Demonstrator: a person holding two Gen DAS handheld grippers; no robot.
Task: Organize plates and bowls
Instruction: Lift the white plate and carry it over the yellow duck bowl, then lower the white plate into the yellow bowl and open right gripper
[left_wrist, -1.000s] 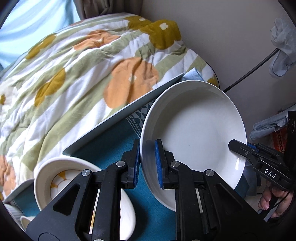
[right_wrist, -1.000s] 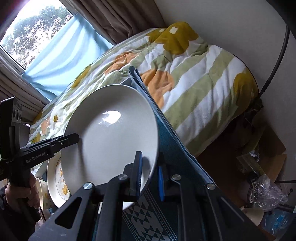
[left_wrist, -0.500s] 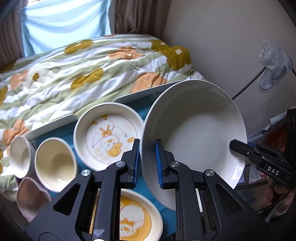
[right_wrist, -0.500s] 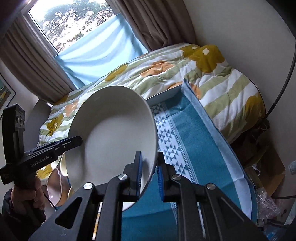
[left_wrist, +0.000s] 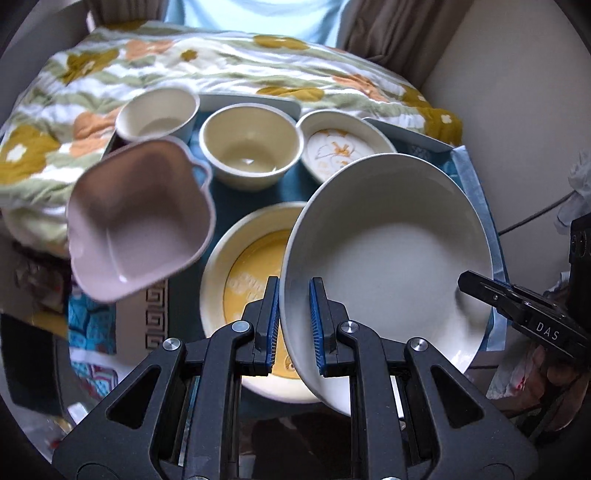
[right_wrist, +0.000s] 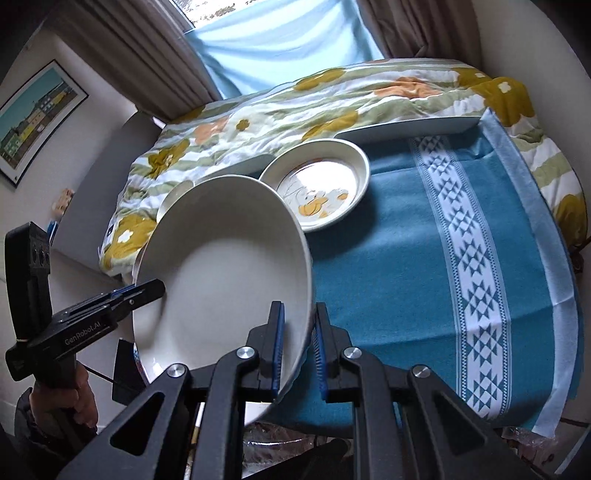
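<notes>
White plate (left_wrist: 388, 258) tilted, rim between left gripper (left_wrist: 293, 325) fingers, right gripper (right_wrist: 297, 347) fingers.

A large plate (left_wrist: 388, 258) was held tilted above the towel (right_wrist: 424, 277), which covered the bench beside the bed (right_wrist: 332, 99). The left gripper (left_wrist: 293, 325) clamped its near left rim, the right gripper (right_wrist: 297, 347) its opposite rim. Under its left edge lay a plate (left_wrist: 236, 280). Behind stood two bowls (left_wrist: 251, 144) (left_wrist: 159, 114) and a dish (left_wrist: 340, 147); a handled bowl (left_wrist: 136, 221) sat left.
</notes>
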